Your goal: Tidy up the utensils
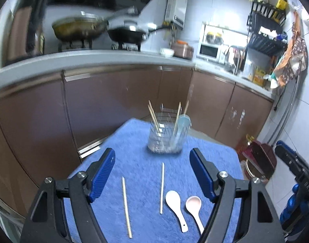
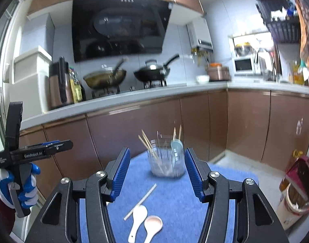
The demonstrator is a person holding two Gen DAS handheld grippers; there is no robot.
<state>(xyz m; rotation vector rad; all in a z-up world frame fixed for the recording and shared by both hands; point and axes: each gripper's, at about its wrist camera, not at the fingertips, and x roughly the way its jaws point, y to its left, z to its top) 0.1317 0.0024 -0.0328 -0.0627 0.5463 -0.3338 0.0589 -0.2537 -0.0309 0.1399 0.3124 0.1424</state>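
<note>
A clear jar (image 1: 165, 136) (image 2: 167, 163) stands at the far end of a blue towel (image 1: 138, 156) (image 2: 174, 198). It holds several chopsticks and a pale blue spoon (image 1: 182, 123). Two loose chopsticks (image 1: 126, 206) (image 1: 162, 188) lie on the towel, one of them also in the right wrist view (image 2: 141, 201). Beside them lie a white spoon (image 1: 175, 202) (image 2: 138, 219) and a pink spoon (image 1: 195, 205) (image 2: 152, 226). My left gripper (image 1: 152, 154) hangs open above the loose utensils with nothing between its fingers. My right gripper (image 2: 156, 152) is open too, short of the jar.
Brown cabinets (image 1: 113, 105) and a grey counter (image 2: 134, 99) with two woks (image 2: 105, 79) lie beyond the towel. A red box and an oil bottle (image 2: 296, 162) stand on the floor at the right. A gloved hand (image 2: 22, 188) holds the left gripper (image 2: 70, 142).
</note>
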